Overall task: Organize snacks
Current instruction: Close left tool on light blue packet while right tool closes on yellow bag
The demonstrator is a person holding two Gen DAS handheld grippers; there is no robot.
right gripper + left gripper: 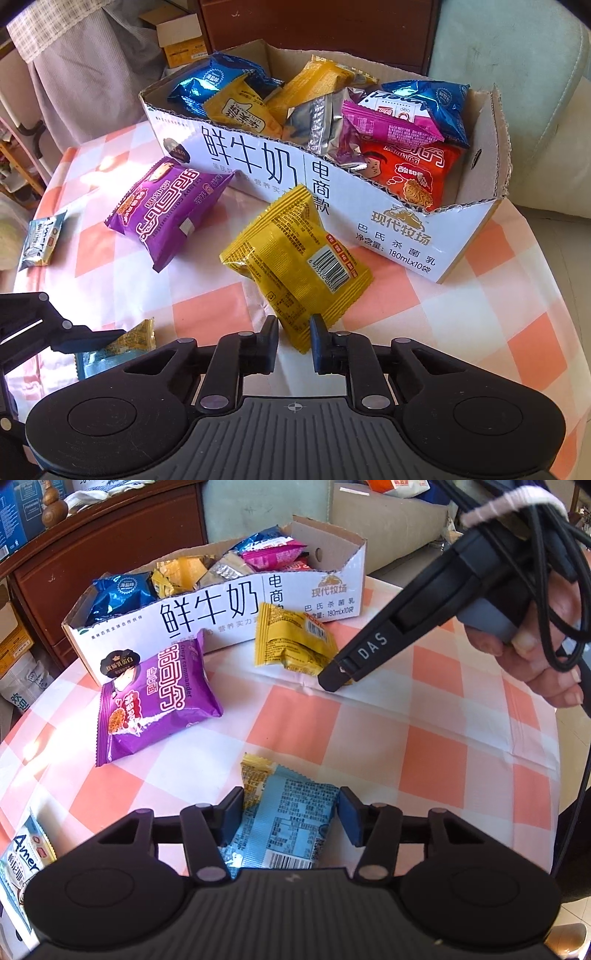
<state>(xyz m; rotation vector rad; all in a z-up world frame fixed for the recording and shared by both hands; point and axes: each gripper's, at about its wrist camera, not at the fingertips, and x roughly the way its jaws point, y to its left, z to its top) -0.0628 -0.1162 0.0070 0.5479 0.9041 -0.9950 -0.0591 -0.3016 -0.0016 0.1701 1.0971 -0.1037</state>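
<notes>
An open cardboard milk box (221, 609) (258, 162) stands on the checked table, filled with several snack packets. My left gripper (291, 812) is shut on a light blue packet (284, 819) that lies on the cloth, one pad against each side edge. My right gripper (295, 339) is shut on the lower corner of a yellow packet (295, 258) just in front of the box. From the left wrist view, the right gripper (334, 681) pinches that yellow packet (291, 642) at its right edge. A purple packet (155, 701) (170, 210) leans against the box front.
A small yellow packet (255, 775) pokes out from under the blue one. A pale packet (26, 856) (40, 240) lies near the table's left edge. A hand (546, 657) with black cables holds the right gripper. The pink checked cloth (424, 757) covers the table; a wooden cabinet (110, 554) stands behind.
</notes>
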